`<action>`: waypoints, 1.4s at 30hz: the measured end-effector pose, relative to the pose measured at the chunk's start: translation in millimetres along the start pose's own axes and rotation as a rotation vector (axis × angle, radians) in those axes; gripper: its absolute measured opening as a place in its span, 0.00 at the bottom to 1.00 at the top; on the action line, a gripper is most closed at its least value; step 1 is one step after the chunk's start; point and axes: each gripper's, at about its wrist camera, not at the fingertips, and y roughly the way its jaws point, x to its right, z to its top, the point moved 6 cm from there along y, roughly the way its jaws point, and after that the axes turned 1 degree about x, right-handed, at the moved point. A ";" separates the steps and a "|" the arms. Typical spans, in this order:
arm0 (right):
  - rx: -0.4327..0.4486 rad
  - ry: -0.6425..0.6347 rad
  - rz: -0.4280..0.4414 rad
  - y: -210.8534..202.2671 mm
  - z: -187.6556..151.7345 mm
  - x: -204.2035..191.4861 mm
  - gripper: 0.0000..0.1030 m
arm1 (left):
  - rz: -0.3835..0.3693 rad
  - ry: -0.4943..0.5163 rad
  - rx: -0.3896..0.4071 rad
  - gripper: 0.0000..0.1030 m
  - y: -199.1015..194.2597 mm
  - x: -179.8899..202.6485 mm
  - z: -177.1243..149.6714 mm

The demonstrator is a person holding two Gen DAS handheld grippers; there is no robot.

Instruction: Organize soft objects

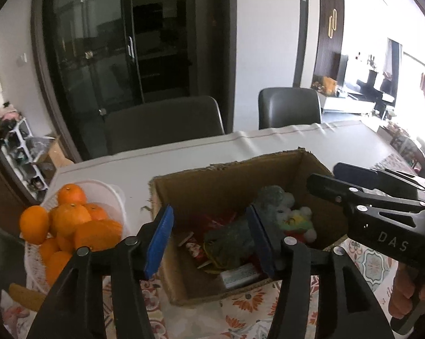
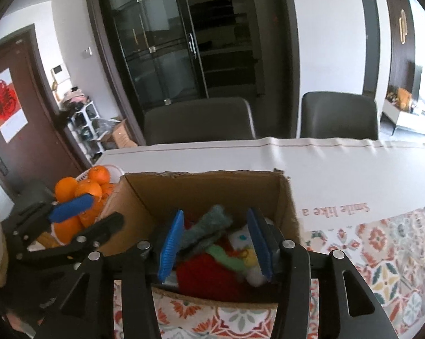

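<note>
An open cardboard box (image 1: 212, 180) stands on the table and holds several soft toys. Among them are a grey-green plush (image 1: 271, 200), a small green, yellow and white plush (image 1: 297, 221), a dark green knitted piece (image 1: 230, 240) and a red soft thing (image 2: 209, 271). My left gripper (image 1: 211, 240) hangs open over the box's near left part, with the toys lying below its blue pads and nothing gripped. My right gripper (image 2: 215, 243) is open above the box's near right part, over the red thing and the grey-green plush (image 2: 212, 223). Each gripper shows in the other's view, the right gripper (image 1: 324, 175) and the left gripper (image 2: 96, 212).
A white basket (image 1: 110, 195) of oranges (image 1: 71, 217) stands just left of the box, close to the left gripper. A flat white packet (image 1: 240, 275) lies in the box's near corner. The table has a patterned cloth (image 2: 381, 254) and a white sheet (image 2: 325, 163). Two dark chairs (image 2: 198, 118) stand behind.
</note>
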 end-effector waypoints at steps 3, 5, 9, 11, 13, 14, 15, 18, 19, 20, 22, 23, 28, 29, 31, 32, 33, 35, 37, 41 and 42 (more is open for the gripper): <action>0.011 -0.001 -0.007 -11.5 -2.5 -2.1 0.47 | 0.021 -0.005 0.018 0.59 -12.3 -0.8 0.0; 0.021 0.000 -0.012 -22.1 -5.7 -2.1 0.47 | 0.042 -0.007 0.033 0.60 -22.5 -1.1 -0.3; 0.040 0.001 -0.015 -45.0 -12.0 -6.0 0.48 | 0.070 -0.024 0.070 0.66 -49.4 -2.4 -4.6; 0.044 -0.005 -0.018 -56.0 -15.0 -9.6 0.48 | 0.080 -0.028 0.081 0.68 -61.9 -1.4 -7.3; 0.058 -0.006 -0.011 -69.5 -18.9 -13.9 0.48 | 0.091 -0.024 0.089 0.69 -74.1 -0.1 -10.9; 0.067 -0.008 -0.013 -76.0 -21.0 -15.3 0.50 | 0.097 -0.023 0.096 0.72 -81.8 0.3 -13.4; 0.078 -0.011 -0.018 -83.0 -23.7 -16.6 0.53 | 0.102 -0.025 0.101 0.75 -87.2 0.1 -15.4; 0.111 -0.012 -0.035 -105.2 -31.0 -21.4 0.60 | 0.121 -0.046 0.122 0.82 -109.1 -1.6 -23.0; 0.120 -0.011 -0.038 -112.4 -32.9 -22.8 0.61 | 0.122 -0.056 0.132 0.83 -117.3 -2.3 -26.1; 0.128 -0.012 -0.047 -119.0 -34.7 -24.3 0.63 | 0.129 -0.066 0.139 0.84 -125.2 -3.4 -29.3; 0.146 -0.023 -0.078 -133.7 -39.8 -26.8 0.67 | 0.149 -0.077 0.159 0.87 -140.7 -4.6 -35.4; 0.156 -0.029 -0.091 -140.6 -42.6 -28.4 0.70 | 0.159 -0.078 0.166 0.91 -146.6 -4.8 -37.8; 0.190 -0.029 -0.112 -172.7 -59.5 -32.9 0.81 | 0.191 -0.080 0.209 1.00 -179.3 0.1 -53.6; 0.195 -0.025 -0.114 -178.0 -63.4 -32.8 0.82 | 0.201 -0.082 0.223 1.00 -186.8 1.5 -57.3; 0.197 -0.022 -0.109 -185.8 -68.9 -34.4 0.83 | 0.202 -0.082 0.240 1.00 -199.8 5.3 -62.8; 0.198 -0.020 -0.106 -191.2 -73.6 -34.4 0.84 | 0.203 -0.082 0.247 1.00 -204.0 6.6 -64.4; 0.199 -0.020 -0.107 -194.5 -75.9 -34.2 0.85 | 0.210 -0.079 0.257 1.00 -211.3 9.3 -67.5; 0.206 -0.021 -0.115 -203.1 -82.7 -32.8 0.85 | 0.219 -0.070 0.270 1.00 -220.9 13.8 -71.8; 0.210 -0.018 -0.120 -212.4 -90.7 -31.6 0.85 | 0.225 -0.066 0.279 1.00 -229.7 18.8 -76.9; 0.219 -0.016 -0.123 -230.5 -105.1 -30.7 0.86 | 0.226 -0.075 0.295 1.00 -246.8 26.5 -87.9; 0.222 -0.016 -0.122 -234.7 -108.6 -30.8 0.86 | 0.224 -0.075 0.298 1.00 -250.5 28.8 -90.6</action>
